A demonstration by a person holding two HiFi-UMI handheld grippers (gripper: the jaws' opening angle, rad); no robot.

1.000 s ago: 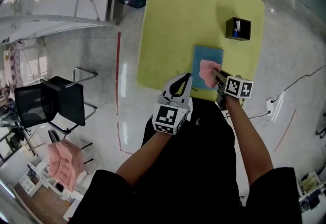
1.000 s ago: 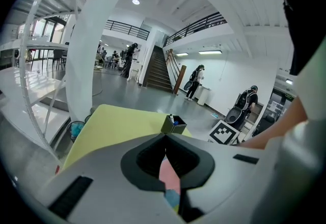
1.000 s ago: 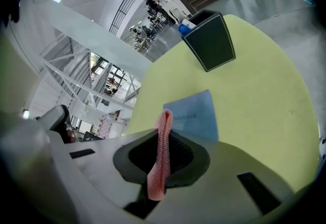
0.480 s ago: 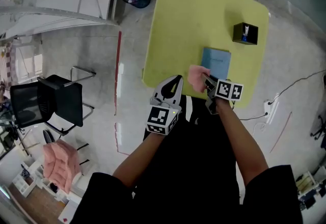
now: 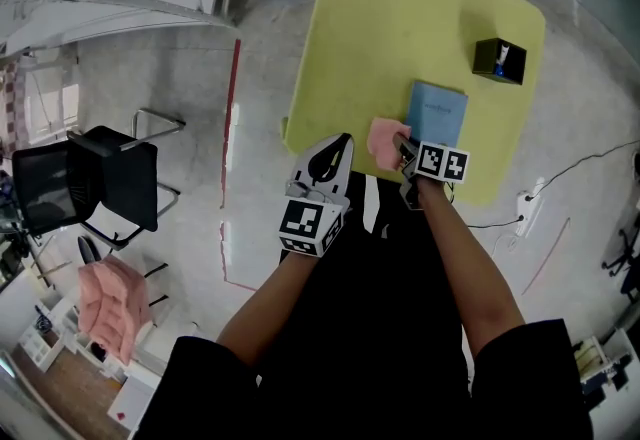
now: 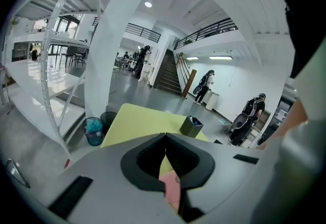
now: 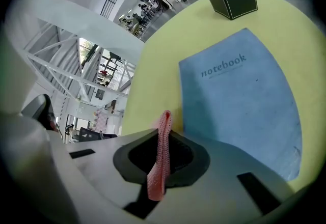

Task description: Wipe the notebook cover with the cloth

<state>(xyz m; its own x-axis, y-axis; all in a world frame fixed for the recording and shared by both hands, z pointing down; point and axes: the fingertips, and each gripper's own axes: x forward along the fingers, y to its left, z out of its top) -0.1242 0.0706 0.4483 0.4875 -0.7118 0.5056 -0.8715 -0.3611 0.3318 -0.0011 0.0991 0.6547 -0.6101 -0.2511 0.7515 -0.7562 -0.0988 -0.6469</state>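
Right tool [image 5: 402,148] clamped on pink cloth [image 5: 384,142], just beside blue notebook [image 5: 437,112], cover clear for wiping. Left tool [image 5: 345,141] closed, empty, idle at bench [image 5: 380,18] edge.

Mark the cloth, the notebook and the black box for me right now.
cloth [image 5: 384,142]: head view, middle of the pink bunch.
notebook [image 7: 239,101]: right gripper view, centre of the blue cover.
black box [image 5: 490,58]: head view, its dark body.
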